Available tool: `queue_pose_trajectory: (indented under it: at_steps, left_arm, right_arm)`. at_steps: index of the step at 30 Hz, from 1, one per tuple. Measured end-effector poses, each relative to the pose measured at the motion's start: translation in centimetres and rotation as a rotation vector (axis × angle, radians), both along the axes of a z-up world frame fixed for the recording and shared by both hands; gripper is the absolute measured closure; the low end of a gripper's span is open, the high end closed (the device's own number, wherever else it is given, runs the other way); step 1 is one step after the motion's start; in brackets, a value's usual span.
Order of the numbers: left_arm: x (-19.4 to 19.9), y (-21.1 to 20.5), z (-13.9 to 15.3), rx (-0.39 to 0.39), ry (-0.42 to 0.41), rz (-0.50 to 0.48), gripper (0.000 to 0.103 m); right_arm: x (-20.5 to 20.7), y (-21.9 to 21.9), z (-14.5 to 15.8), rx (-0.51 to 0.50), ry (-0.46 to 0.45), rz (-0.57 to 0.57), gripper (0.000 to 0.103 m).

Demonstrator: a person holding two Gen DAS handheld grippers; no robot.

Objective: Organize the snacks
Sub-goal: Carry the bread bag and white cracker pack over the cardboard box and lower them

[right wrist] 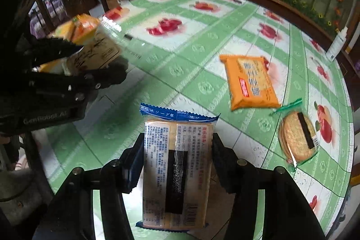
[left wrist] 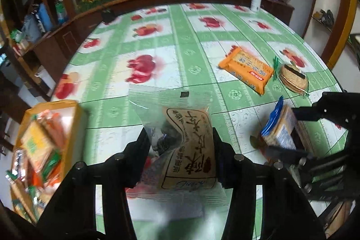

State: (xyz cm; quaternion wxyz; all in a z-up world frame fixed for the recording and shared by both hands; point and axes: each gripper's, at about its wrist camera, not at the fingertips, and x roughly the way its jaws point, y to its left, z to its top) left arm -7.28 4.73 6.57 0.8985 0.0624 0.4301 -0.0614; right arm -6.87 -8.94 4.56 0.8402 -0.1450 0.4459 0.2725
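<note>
Snacks: my left claw (left wrist: pixel 180 147) grips brown pkt (left wrist: pixel 189 145), right claw (right wrist: pixel 177 156) grips cracker pkt (right wrist: pixel 177 172), lifted off worktop (left wrist: pixel 180 37) for sorting.

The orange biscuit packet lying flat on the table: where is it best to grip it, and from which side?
The orange biscuit packet lies flat and apart from the round cracker pack. Probably best to come from above and close across its narrower width, on the two long edges near the middle; the crimped ends are thin and may slip. Both grippers already hold packets.
</note>
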Motion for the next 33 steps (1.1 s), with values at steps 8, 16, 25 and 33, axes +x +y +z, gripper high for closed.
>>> queue_pose_trajectory:
  at_steps: [8,16,25,33]
  left_arm:
    - [-3.6,3.5,2.1,-0.001,-0.095,0.100,0.050]
    - [-6.1,7.4,3.2,-0.076,-0.107,0.159,0.050]
    - [-10.6,12.7,5.6,-0.167,-0.156,0.235,0.050]
    - [-12.5,18.1,5.1,-0.167,-0.154,0.355,0.050]
  right_arm:
    - [-0.4,2.1,2.3,0.082,-0.044,0.043,0.048]
    - [-0.2,6.1,3.7,0.114,-0.062,0.115,0.049]
    - [-0.3,10.4,5.9,0.142,-0.093,0.195,0.049]
    - [-0.3,15.0,8.4,0.186,-0.117,0.290,0.049]
